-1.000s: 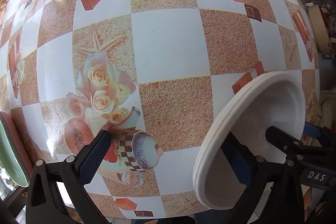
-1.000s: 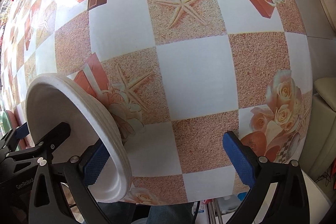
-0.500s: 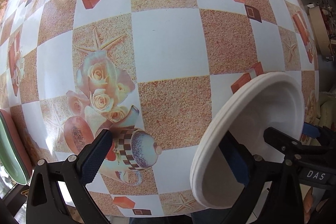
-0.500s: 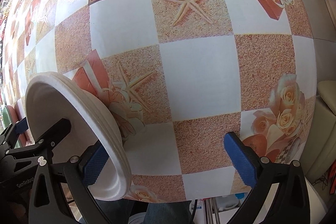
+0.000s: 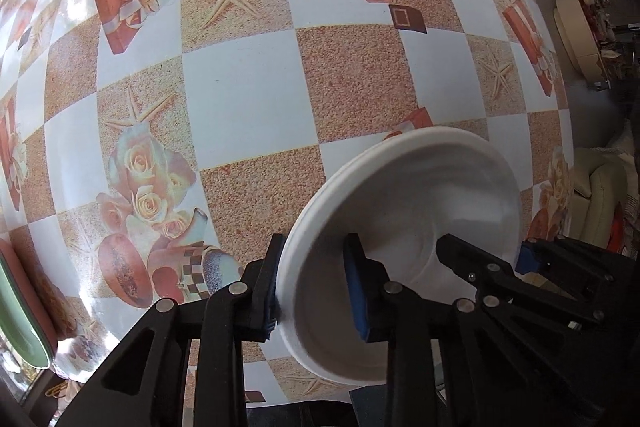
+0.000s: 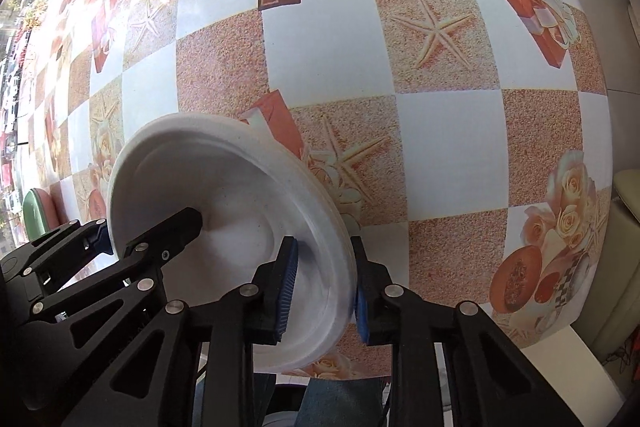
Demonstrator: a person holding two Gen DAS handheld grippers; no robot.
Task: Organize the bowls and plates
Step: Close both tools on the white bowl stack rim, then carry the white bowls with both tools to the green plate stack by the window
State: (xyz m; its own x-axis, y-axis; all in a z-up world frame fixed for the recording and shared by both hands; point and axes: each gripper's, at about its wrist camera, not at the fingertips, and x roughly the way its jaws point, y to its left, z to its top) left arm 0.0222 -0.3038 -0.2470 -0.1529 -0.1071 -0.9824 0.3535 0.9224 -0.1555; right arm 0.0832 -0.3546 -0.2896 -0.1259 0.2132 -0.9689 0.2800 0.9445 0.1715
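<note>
A white plate (image 5: 404, 203) is held tilted above the patterned tablecloth, gripped on both sides. My left gripper (image 5: 314, 291) is shut on its left rim, one pad outside and one inside the plate. My right gripper (image 6: 322, 287) is shut on the opposite rim of the same plate (image 6: 224, 195). Each view shows the other gripper's black fingers across the plate. The rim looks layered, so it may be more than one plate stacked.
The checked tablecloth (image 5: 248, 99) with starfish, roses and gift boxes covers the table. A green and pink dish (image 5: 20, 311) sits at the table's left edge, also in the right wrist view (image 6: 38, 211). A cream sofa (image 5: 600, 187) stands beyond the right edge.
Both grippers went from wide open, with one finger each inside the plate, to shut on its rim. The plate sits higher in both views.
</note>
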